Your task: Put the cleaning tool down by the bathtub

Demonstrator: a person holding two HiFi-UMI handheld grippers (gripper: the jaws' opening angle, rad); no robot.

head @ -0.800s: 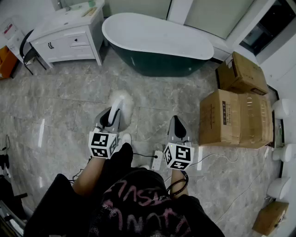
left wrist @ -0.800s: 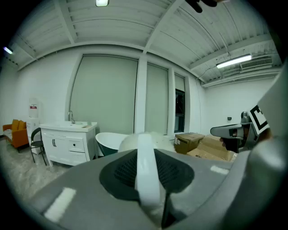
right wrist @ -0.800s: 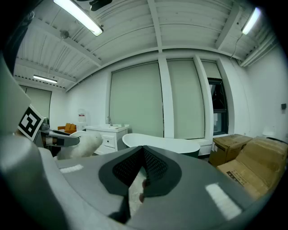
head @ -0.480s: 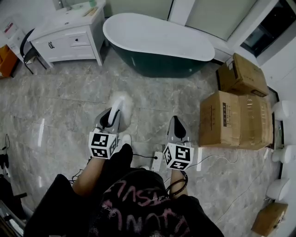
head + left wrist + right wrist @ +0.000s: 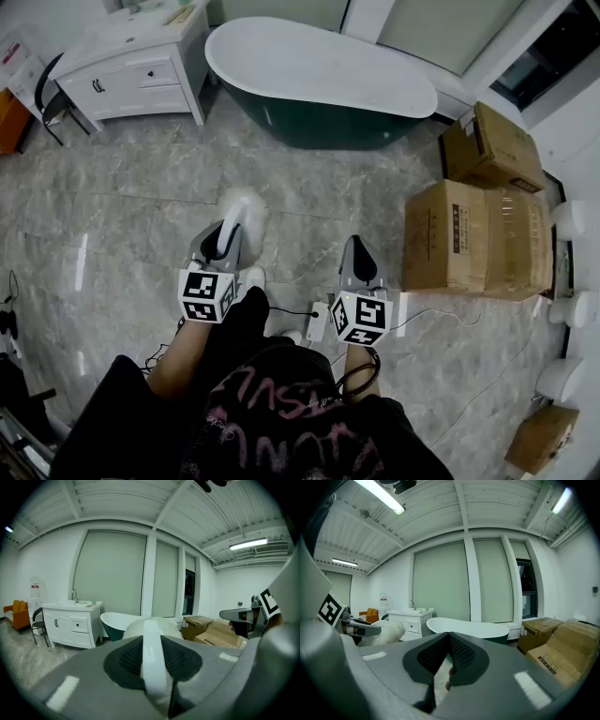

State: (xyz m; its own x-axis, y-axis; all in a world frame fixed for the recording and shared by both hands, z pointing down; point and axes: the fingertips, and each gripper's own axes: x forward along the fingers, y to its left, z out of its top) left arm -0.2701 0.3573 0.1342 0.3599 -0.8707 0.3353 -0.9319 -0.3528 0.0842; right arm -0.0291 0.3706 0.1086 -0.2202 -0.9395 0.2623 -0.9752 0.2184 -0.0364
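1. The cleaning tool, a white duster with a fluffy head, hangs above the marble floor, well short of the bathtub on its near side. It is not set down yet.
2. The left gripper has its jaws clamped on the duster's smooth white handle, and the fluffy head points toward the bathtub. The right gripper, just beside it and equally far from the bathtub, has its jaws pressed together with nothing between them.
3. What could go wrong:
   - If the duster is let go here, it lands well apart from the bathtub, so the task is missed.
   - The handle looks narrow and slick, so it may pivot in the jaws on the way down.
   - A power strip and its cable lie on the floor farther from the bathtub than the grippers, by the person's feet. A step could snag them.
   - If the duster is stood against the bathtub's curved wall, it will likely slide and topple. Laying it flat seems safer.
4. Counts:
   - There are one duster, one bathtub and two grippers.
   - One white vanity cabinet stands to the left of the bathtub.
   - The cardboard boxes to the right of the bathtub look like three large ones, though the seams are hard to read, and a fourth, smaller box lies much farther off.
   - There is one power strip.
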